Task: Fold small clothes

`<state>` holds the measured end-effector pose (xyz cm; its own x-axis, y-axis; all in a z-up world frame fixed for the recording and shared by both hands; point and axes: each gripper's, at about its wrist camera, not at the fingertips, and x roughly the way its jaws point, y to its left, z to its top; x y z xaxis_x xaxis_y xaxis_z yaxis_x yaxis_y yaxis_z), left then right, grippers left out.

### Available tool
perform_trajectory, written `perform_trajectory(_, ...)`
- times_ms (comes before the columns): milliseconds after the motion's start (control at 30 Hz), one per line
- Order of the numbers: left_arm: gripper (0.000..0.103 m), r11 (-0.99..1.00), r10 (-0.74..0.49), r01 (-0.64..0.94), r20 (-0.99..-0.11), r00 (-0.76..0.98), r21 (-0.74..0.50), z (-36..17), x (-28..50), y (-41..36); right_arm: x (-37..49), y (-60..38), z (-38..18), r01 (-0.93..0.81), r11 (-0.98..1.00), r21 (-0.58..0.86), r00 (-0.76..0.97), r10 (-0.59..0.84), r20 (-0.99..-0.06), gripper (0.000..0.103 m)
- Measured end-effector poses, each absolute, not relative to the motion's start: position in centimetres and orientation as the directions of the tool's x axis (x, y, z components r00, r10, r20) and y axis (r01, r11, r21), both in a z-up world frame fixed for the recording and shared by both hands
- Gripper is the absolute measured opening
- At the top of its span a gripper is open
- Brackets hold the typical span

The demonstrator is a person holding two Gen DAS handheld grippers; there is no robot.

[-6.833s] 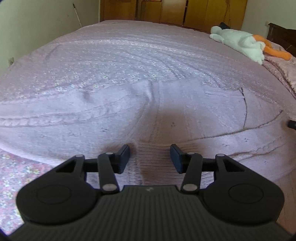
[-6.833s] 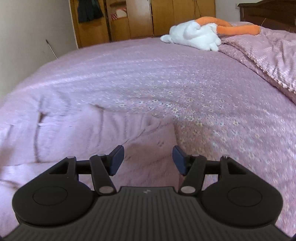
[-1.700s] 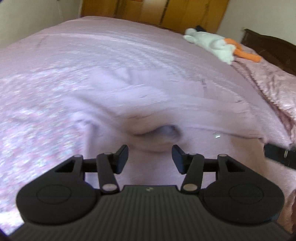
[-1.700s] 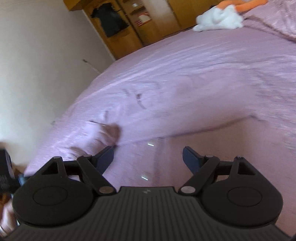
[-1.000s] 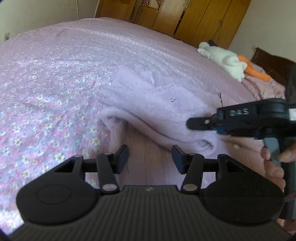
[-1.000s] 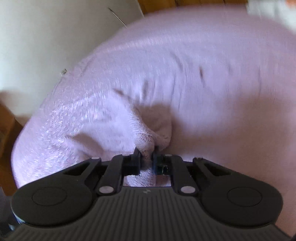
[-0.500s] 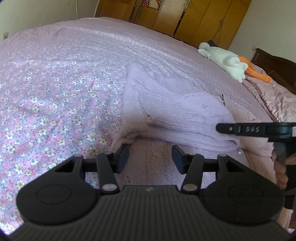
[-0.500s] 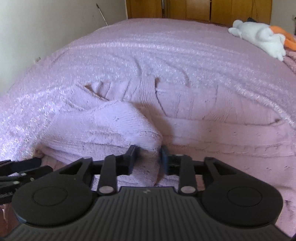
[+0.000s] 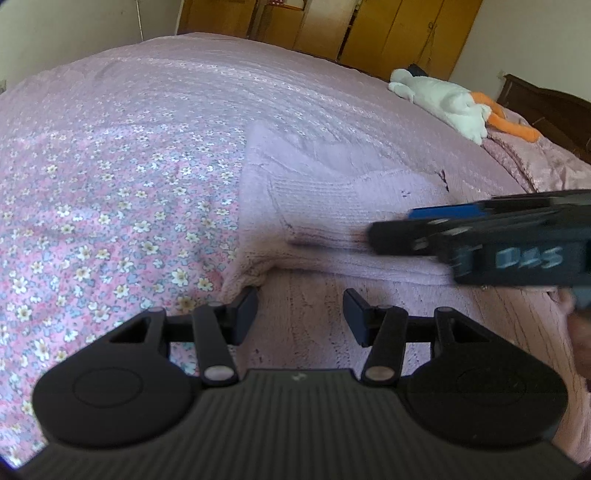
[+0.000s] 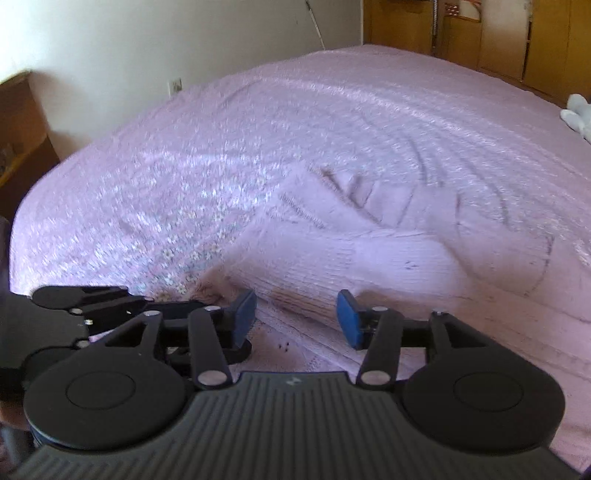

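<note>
While my right gripper (image 10: 295, 319) hangs low over the pale pink knitted sweater (image 9: 369, 229), its jaws have just been opening and now stand apart, released, with the ribbed folded-over sleeve (image 10: 332, 273) just beyond the blue pads and nothing pressed between them. In the left wrist view I see that same gripper coming in blurred from the right edge, its tips over the folded sleeve. My left gripper (image 9: 300, 314) also stands with its jaws parted and free; only flat knit lies beneath the gap, and the pads grip nothing. Its left finger (image 9: 245, 314) sits just beside the sweater's near left corner, where the folded layer makes a small bulging lip. From the right wrist view I see the left gripper as a dark shape just to the left of my right one.

The sweater lies on a pink flower-printed bedspread (image 9: 110, 206), toward the near edge of the bed, with one sleeve folded across its body. Far off, by the bed's far right corner, a white plush toy with orange legs (image 9: 450, 103) rests near a dark wooden headboard (image 9: 546, 107). Wooden wardrobe doors (image 9: 388, 33) stand behind the bed.
</note>
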<state>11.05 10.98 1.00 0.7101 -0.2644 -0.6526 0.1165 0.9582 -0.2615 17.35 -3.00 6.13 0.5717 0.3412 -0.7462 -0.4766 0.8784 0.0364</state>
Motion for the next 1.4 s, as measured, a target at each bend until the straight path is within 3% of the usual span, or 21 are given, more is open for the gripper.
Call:
perform_trajectory(233,0.054,0.967,-0.248,0.138,-0.655,0.714,-0.216,0.9,11.0,10.4,19.4,-1.4,3.5,-0.485,0.873,-0.045,0.608,0.299,-0.736,0.064)
perform_trajectory(300,0.054,0.969,-0.239,0.137,-0.656,0.716,-0.203,0.9,11.0,10.2,19.7,-1.3,3.1,-0.471,0.881,-0.048,0.627,0.297,-0.72,0.046)
perform_trajectory(333,0.054,0.97,-0.236,0.137,-0.656,0.717,-0.2,0.8,11.0,10.2,19.9,-1.4,3.0,-0.45,0.892,-0.047,0.636,0.283,-0.718,0.027)
perform_trajectory(367,0.054,0.971,-0.233,0.135,-0.656,0.718,-0.196,0.8,11.0,10.1,19.9,-1.7,3.2,-0.428,0.903,-0.045,0.649,0.272,-0.711,0.014)
perform_trajectory(400,0.054,0.972,-0.23,0.135,-0.658,0.717,-0.193,0.8,10.9,10.0,20.1,-2.0,3.3,-0.418,0.908,-0.032,0.658,0.278,-0.7,0.01)
perform_trajectory(633,0.054,0.975,-0.22,0.137,-0.663,0.716,-0.176,0.8,10.8,10.0,19.0,-8.5,8.6,-0.296,0.955,0.02,0.778,0.253,-0.575,0.008)
perform_trajectory(833,0.054,0.974,-0.218,0.119,-0.665,0.714,-0.192,0.8,11.0,10.1,17.7,-16.1,10.9,-0.135,0.991,0.001,0.851,0.117,-0.512,0.008)
perform_trajectory(1000,0.054,0.974,-0.218,0.116,-0.668,0.712,-0.194,0.7,11.1,10.2,16.5,-22.0,9.7,-0.003,0.999,0.037,0.854,0.021,-0.52,0.008)
perform_trajectory(1300,0.054,0.981,-0.192,0.112,-0.679,0.708,-0.16,0.8,11.2,9.8,14.7,-27.1,1.1,0.169,0.97,0.172,0.766,-0.019,-0.643,0.009)
perform_trajectory(1400,0.055,0.982,-0.186,0.116,-0.683,0.707,-0.148,0.8,11.1,9.7,14.2,-27.5,0.1,0.174,0.951,0.256,0.785,0.023,-0.62,0.022)
